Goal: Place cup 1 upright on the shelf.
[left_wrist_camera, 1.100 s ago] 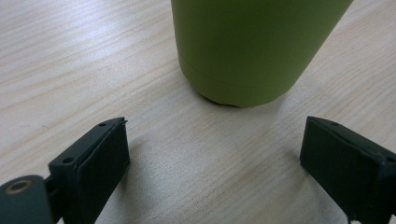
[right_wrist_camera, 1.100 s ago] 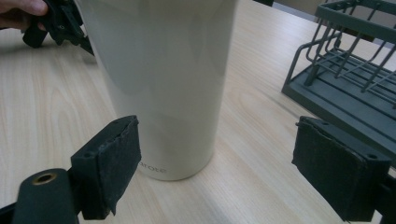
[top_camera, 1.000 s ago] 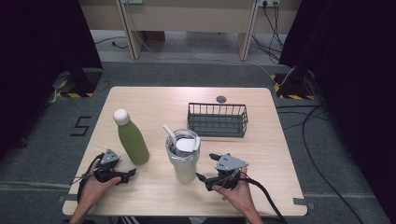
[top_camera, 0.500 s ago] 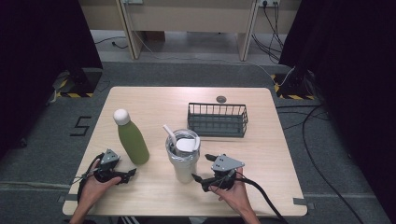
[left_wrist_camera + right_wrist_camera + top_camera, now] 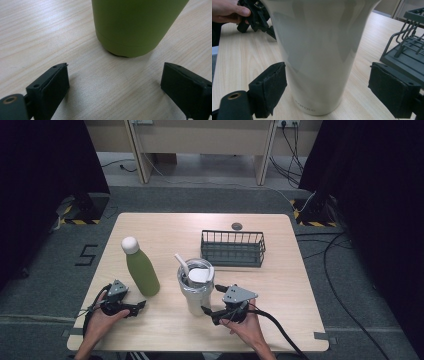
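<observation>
A green bottle [image 5: 141,268] with a white cap stands upright at the table's left; its base [image 5: 135,27] fills the top of the left gripper view. My left gripper [image 5: 137,308] rests open on the table just in front of the bottle, jaws wide, nothing between them. A cream tumbler [image 5: 196,292] with a lid and straw stands at the centre front. My right gripper [image 5: 211,301] is open right beside it, and the tumbler [image 5: 317,57] stands between the spread jaws without contact.
A dark wire basket [image 5: 233,248] sits behind the tumbler; its corner [image 5: 407,47] is close on the right. A small dark disc [image 5: 236,226] lies near the table's far edge. The wooden table [image 5: 300,285] has bare room at the right.
My right gripper has slid left toward the tumbler, which now stands between its jaws. The left gripper has stayed put.
</observation>
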`<state>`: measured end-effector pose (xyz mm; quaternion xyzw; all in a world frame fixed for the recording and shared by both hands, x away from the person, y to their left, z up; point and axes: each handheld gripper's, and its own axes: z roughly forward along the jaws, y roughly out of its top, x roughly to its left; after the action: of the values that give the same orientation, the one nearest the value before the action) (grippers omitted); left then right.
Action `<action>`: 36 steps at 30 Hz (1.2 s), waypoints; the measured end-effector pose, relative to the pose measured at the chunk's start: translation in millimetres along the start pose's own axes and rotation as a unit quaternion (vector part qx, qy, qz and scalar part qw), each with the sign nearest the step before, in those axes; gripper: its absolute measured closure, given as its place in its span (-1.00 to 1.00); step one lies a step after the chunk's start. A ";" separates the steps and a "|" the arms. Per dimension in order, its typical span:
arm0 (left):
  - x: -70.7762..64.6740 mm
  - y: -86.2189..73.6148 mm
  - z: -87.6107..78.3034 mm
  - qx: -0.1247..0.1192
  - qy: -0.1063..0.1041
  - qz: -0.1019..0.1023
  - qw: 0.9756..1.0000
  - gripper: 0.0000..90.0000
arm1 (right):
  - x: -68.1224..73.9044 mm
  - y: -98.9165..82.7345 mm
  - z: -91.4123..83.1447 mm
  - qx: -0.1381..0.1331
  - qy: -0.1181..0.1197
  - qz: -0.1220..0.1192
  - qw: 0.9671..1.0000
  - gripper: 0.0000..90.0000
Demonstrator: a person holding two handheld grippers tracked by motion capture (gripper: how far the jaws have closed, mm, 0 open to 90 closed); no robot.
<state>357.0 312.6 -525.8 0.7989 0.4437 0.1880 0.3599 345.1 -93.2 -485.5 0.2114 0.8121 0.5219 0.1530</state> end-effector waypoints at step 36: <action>0.1 0.0 -0.2 0.000 0.000 0.001 1.000 -0.84 | 6.7 -4.3 44.0 -0.048 0.012 0.013 0.999 -0.81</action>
<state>357.0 312.8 -525.7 0.7993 0.4430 0.1881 0.3598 359.1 -57.0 -507.6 0.2081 0.7850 0.5647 0.1470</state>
